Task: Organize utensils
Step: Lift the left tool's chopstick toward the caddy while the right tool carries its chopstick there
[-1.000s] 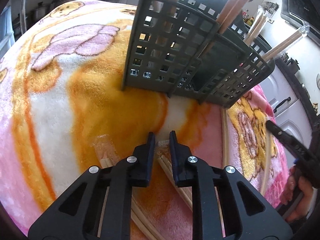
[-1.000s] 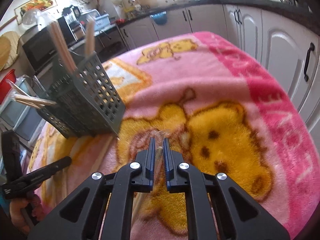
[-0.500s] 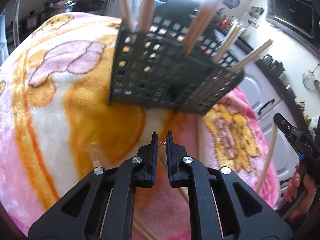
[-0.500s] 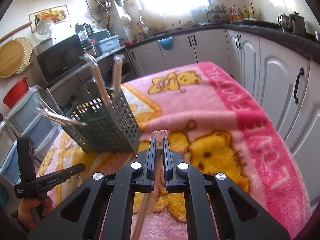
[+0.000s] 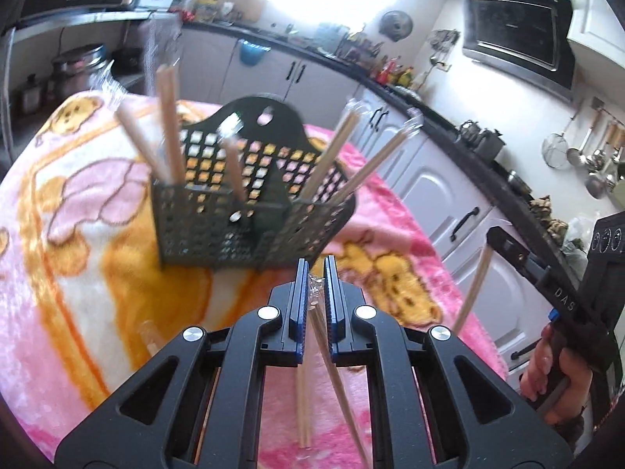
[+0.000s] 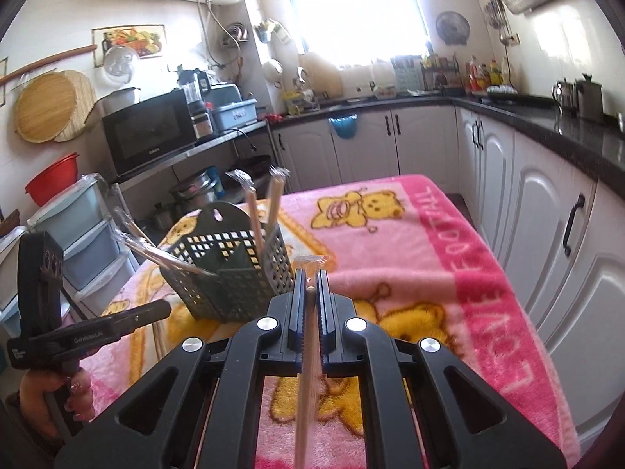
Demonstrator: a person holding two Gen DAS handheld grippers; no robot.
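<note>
Left wrist view: the left tool (image 5: 314,269) pinches wrapped chopsticks (image 5: 332,371) above a counter draped in a pink and orange bear-print blanket (image 5: 78,273). Just ahead stands the dark perforated utensil caddy (image 5: 250,211), more wrapped chopsticks leaning in it. On the right wrist view, the right tool (image 6: 310,279) clamps another wrapped pair (image 6: 308,383). White cabinets (image 6: 527,215), a microwave (image 6: 148,133) and a bright window (image 6: 351,11) ring the room.

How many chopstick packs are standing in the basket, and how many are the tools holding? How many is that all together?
Wrapped chopstick packs standing in the basket: 5
Wrapped chopstick pack held in the left tool: 1
Wrapped chopstick pack held in the right tool: 1
Total: 7
</note>
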